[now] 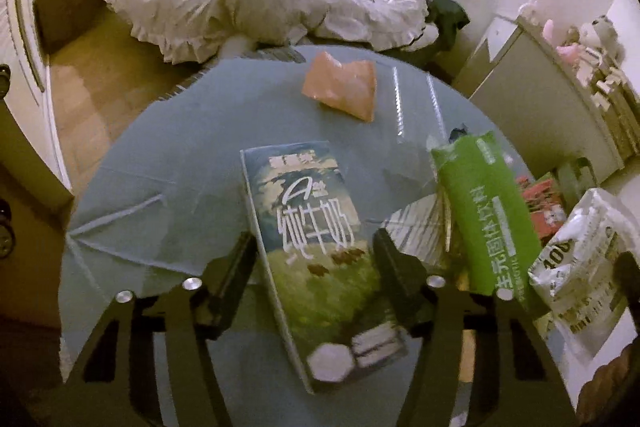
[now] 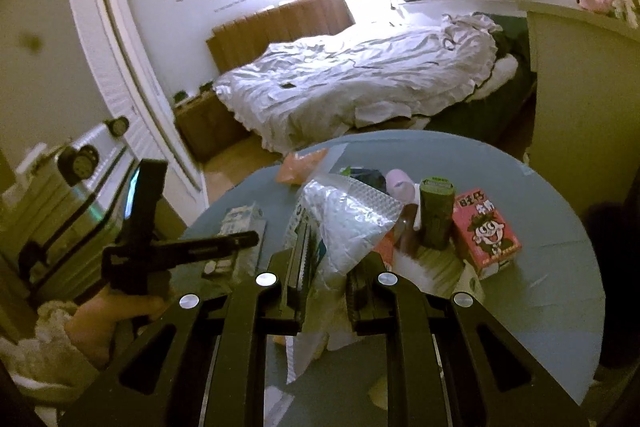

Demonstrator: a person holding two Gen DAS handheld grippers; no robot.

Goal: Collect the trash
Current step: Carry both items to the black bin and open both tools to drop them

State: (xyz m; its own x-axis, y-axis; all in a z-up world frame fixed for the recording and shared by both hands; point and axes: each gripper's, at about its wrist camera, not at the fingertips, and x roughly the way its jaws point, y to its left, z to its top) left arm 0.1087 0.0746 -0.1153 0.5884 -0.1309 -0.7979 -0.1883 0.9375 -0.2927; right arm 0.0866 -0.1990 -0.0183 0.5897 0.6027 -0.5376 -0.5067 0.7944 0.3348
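A milk carton (image 1: 316, 247) lies flat on the round blue table (image 1: 160, 167). My left gripper (image 1: 314, 259) is open, its fingers on either side of the carton. A green drink pouch (image 1: 488, 211) lies to its right, an orange wrapper (image 1: 344, 87) farther back. My right gripper (image 2: 326, 275) is shut on a crinkled clear plastic bag (image 2: 344, 223), held above the table (image 2: 540, 287). The left gripper and milk carton (image 2: 244, 223) show at left in the right wrist view.
A red milk box (image 2: 486, 231), a dark green can (image 2: 436, 215) and other wrappers crowd the table's middle. A white printed bag (image 1: 580, 259) is at the right edge. A bed (image 2: 360, 79) stands behind the table, a cabinet (image 1: 540, 99) to the right.
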